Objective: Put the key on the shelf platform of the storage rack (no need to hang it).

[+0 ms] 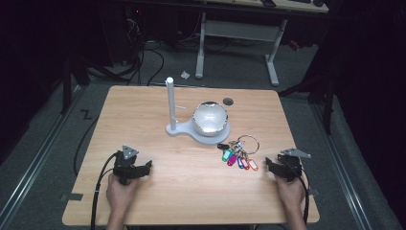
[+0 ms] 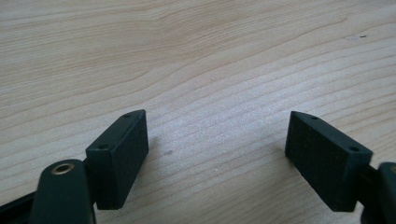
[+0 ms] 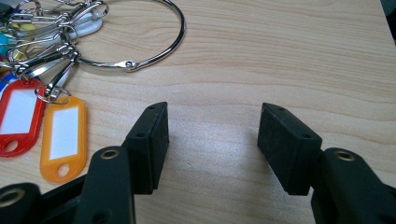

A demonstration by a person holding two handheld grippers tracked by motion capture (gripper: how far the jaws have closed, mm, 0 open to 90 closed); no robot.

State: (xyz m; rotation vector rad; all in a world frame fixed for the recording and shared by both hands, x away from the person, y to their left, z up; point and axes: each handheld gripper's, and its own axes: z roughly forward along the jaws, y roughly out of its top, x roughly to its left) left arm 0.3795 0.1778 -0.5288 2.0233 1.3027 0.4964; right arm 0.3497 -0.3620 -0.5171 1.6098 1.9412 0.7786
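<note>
- Both sets of jaws released: left gripper (image 1: 143,168), right gripper (image 1: 272,166).
- Risk: flat steel ring of coloured key tags (image 1: 240,152), beside right gripper, slides on light wooden tabletop (image 1: 158,201) when pinched.

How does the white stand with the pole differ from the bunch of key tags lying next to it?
The white stand rises upright as one tall pole on a flat base; the bunch of key tags lies flat and spread out. The white stand is a single plain colour, while the bunch of key tags mixes green, pink, blue, red and orange tags on a metal ring. The stand bears a shiny dome; the bunch bears nothing. Both rest on the wooden table.
</note>
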